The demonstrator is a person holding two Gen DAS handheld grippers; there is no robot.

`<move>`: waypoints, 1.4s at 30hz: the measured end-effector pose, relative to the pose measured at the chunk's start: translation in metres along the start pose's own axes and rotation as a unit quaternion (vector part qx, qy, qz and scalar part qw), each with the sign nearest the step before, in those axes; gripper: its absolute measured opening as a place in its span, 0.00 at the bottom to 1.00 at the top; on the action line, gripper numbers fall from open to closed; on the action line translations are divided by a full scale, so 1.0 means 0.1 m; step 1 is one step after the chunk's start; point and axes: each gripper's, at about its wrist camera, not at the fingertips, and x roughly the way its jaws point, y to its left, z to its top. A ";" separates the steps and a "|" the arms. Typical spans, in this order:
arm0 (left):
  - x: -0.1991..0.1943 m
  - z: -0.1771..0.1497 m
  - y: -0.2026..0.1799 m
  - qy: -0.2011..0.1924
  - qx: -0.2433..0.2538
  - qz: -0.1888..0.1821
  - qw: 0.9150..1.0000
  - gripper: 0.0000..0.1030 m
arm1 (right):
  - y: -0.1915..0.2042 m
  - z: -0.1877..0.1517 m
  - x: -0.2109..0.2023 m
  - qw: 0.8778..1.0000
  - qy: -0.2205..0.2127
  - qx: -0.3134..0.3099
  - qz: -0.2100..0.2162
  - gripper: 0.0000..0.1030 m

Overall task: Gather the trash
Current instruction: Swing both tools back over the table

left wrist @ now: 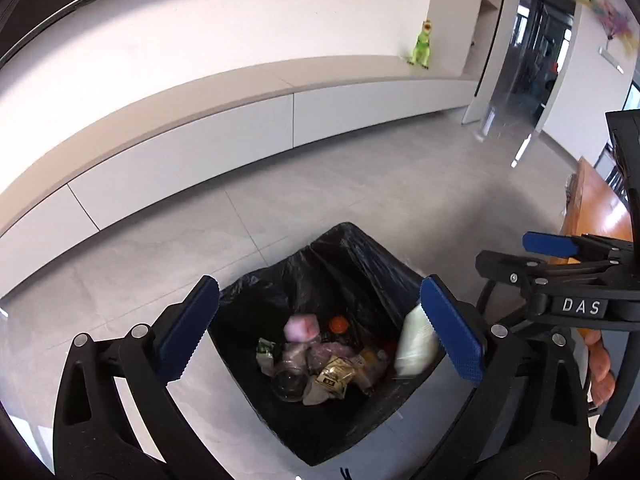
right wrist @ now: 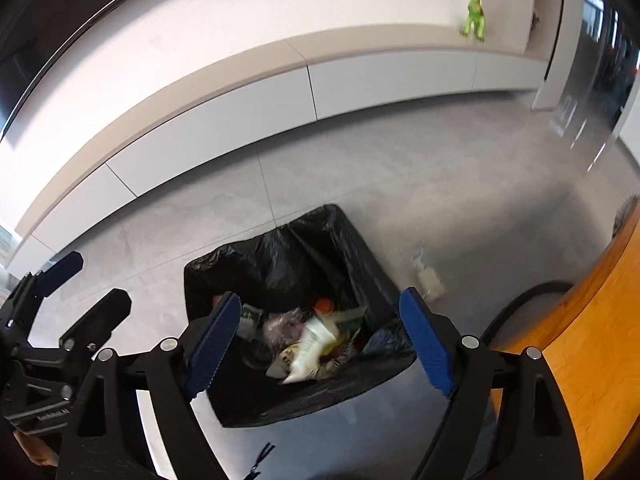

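A bin lined with a black bag (left wrist: 352,264) (right wrist: 280,256) stands on the grey floor below both grippers. Inside lie a pink lump (left wrist: 301,327), an orange cap (left wrist: 339,324), a clear cup (left wrist: 289,383) and several wrappers. My left gripper (left wrist: 319,282) hangs open over the bin; a blurred white bottle (left wrist: 414,346) shows beside its right pad, not clasped. My right gripper (right wrist: 320,296) is open too, and a blurred white packet (right wrist: 314,340) sits on the pile below it. Each gripper shows in the other's view: the right (left wrist: 516,254), the left (right wrist: 90,286).
A low white cabinet (left wrist: 192,152) runs along the wall with a green dinosaur toy (left wrist: 422,44) on top. A wooden table (right wrist: 592,320) stands at the right of the bin. A blurred whitish scrap (right wrist: 429,278) shows over the floor beside the bin. A hand (left wrist: 600,364) holds the right gripper.
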 end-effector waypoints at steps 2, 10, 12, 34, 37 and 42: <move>0.03 0.00 0.04 0.003 -0.008 -0.006 1.000 0.94 | 0.01 -0.01 -0.04 1.000 -0.004 -0.003 0.002 0.80; 0.00 -0.08 0.00 0.004 0.001 -0.019 1.000 0.94 | 0.01 -0.01 -0.03 1.000 -0.005 0.004 0.014 0.80; -0.01 -0.07 -0.04 0.003 0.006 -0.022 1.000 0.94 | -0.04 -0.03 -0.11 1.000 -0.008 0.009 0.016 0.80; -0.26 -0.02 -1.56 0.001 0.146 -0.125 0.981 0.94 | -1.47 -0.68 -0.78 0.987 -0.057 0.151 -0.018 0.80; -0.32 0.01 -1.83 -0.004 0.168 -0.141 0.976 0.94 | -1.75 -0.81 -0.93 0.982 -0.068 0.175 -0.038 0.80; -0.40 0.03 -2.42 -0.012 0.208 -0.175 0.962 0.94 | -2.30 -1.15 -1.26 0.966 -0.085 0.226 -0.097 0.80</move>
